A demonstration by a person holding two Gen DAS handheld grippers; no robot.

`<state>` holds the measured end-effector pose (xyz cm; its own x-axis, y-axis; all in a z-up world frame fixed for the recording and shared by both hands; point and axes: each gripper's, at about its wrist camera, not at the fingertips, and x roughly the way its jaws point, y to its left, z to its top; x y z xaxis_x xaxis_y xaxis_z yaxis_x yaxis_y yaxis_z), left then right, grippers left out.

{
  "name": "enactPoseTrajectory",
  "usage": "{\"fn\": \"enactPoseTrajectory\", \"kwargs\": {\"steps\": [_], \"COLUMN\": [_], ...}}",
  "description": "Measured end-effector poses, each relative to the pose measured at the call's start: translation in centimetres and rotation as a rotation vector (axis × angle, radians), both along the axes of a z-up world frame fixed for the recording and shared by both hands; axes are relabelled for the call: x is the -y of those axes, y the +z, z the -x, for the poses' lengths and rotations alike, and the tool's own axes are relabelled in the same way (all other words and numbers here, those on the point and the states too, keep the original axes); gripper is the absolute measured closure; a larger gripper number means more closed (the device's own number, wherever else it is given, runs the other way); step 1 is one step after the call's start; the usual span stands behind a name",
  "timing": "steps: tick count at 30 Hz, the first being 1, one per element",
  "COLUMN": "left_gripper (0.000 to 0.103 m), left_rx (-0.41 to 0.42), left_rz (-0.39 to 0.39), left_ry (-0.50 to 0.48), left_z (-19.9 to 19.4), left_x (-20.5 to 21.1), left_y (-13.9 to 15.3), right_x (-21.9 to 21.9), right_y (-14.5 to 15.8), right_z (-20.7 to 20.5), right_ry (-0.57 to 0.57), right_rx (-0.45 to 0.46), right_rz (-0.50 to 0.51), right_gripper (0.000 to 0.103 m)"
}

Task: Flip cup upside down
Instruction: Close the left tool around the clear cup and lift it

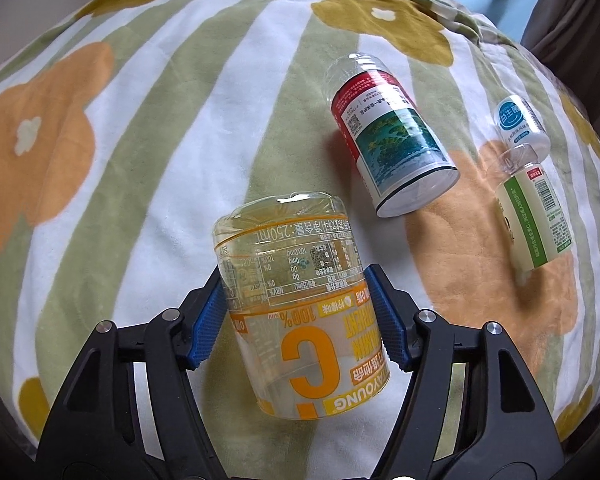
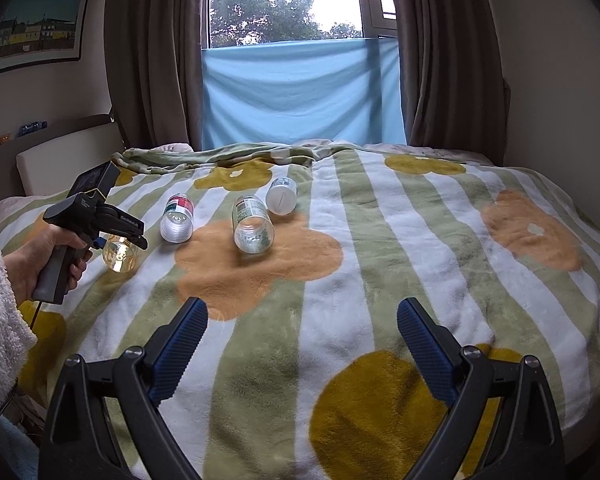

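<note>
My left gripper (image 1: 296, 316) is shut on a clear yellow cup (image 1: 292, 300) with an orange "C" label, its blue pads (image 1: 206, 326) pressing both sides. Its print reads upside down and its closed base points away from me. In the right wrist view the same cup (image 2: 120, 255) shows at the far left, held on its side just above the blanket by the hand-held left gripper (image 2: 118, 236). My right gripper (image 2: 302, 336) is open and empty, low over the near part of the bed.
Three more clear cups lie on their sides on the flowered blanket (image 2: 380, 264): a red and green one (image 1: 388, 140) (image 2: 177, 218), a green-labelled one (image 1: 534, 216) (image 2: 253, 224), a white and blue one (image 1: 520, 124) (image 2: 282, 196). Curtains and a window stand behind the bed.
</note>
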<state>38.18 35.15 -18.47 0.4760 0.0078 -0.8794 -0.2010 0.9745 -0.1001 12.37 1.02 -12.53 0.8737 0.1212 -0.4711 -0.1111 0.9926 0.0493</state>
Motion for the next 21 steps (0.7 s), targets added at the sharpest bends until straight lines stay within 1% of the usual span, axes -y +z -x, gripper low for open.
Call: {"fn": "enactPoseTrajectory", "kwargs": {"steps": [5,10,15,18,21], "left_gripper": [0.039,0.039,0.039,0.039,0.039], "left_rx": [0.043,0.076,0.072,0.046,0.022], "left_rz": [0.018,0.027,0.03,0.037,0.015], "left_ry": [-0.064,-0.158,-0.263,-0.337,-0.4], "left_z": [2.1,5.4,8.8,10.4,11.5], "left_x": [2.6,6.7,11.2,14.1,16.9], "left_y": [2.5,4.3,4.8,4.5,4.0], "right_x": [0.3,0.8,1.2,1.5,1.8], "right_y": [0.6,1.1,1.1,0.7,0.4], "right_z": [0.6,1.4,1.8,1.9,2.2], "right_ry": [0.002,0.009,0.017,0.025,0.028], "right_rx": [0.012,0.01,-0.014,-0.037,-0.053], "right_rz": [-0.006,-0.02,-0.014,-0.018,-0.018], "right_gripper": [0.008,0.008,0.008,0.008,0.008]}}
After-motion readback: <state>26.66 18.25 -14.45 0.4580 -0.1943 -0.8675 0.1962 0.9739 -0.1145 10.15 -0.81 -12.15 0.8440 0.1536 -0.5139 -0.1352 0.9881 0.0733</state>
